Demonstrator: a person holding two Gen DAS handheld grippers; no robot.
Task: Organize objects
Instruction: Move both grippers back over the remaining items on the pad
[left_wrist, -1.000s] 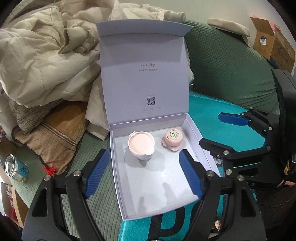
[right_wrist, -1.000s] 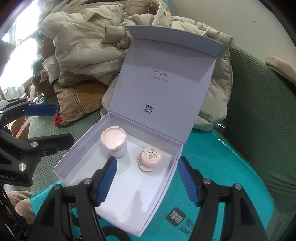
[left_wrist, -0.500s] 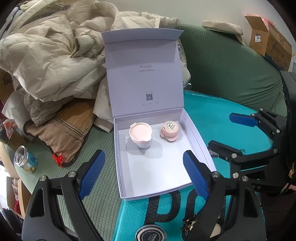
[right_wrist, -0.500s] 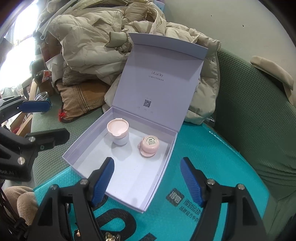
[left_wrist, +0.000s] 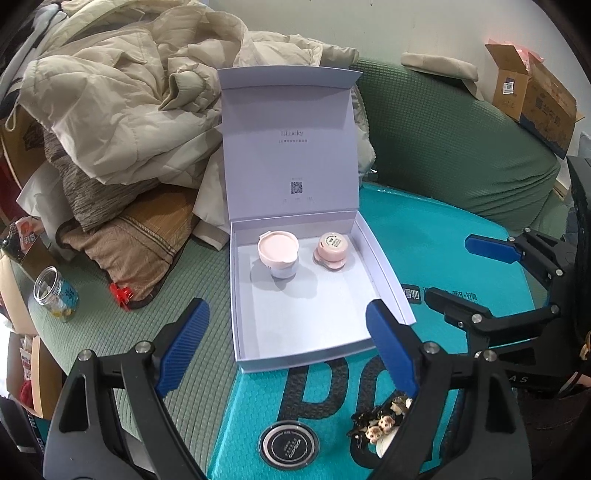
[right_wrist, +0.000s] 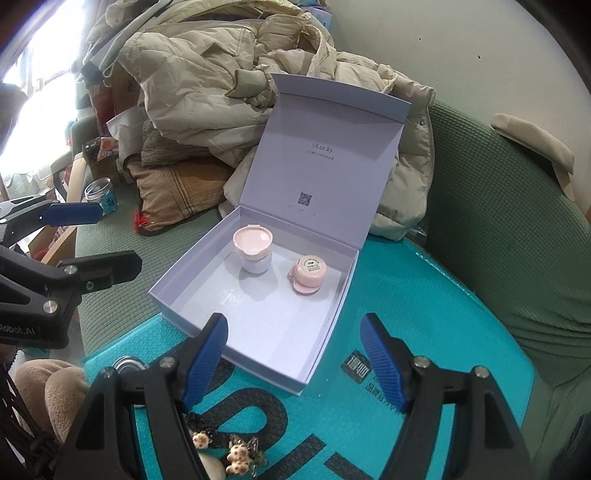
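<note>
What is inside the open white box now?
Inside the box stand two small things: a cup with a pink lid and a pink jar. The cup's contents are hidden by its lid.

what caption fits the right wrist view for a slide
Open right gripper hovering before the open lavender box, which holds a pink-lidded jar and an overturned pink jar.

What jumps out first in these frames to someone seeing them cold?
The open lavender box sits mid-frame on the teal mat, lid propped upright, with two small pink jars side by side at its back: a wide-mouthed pink-and-white jar and a pink jar beside it. Behind it, a heap of beige jackets covers the green sofa. Both tools, left and right, hang open and empty in front of the box.
</note>
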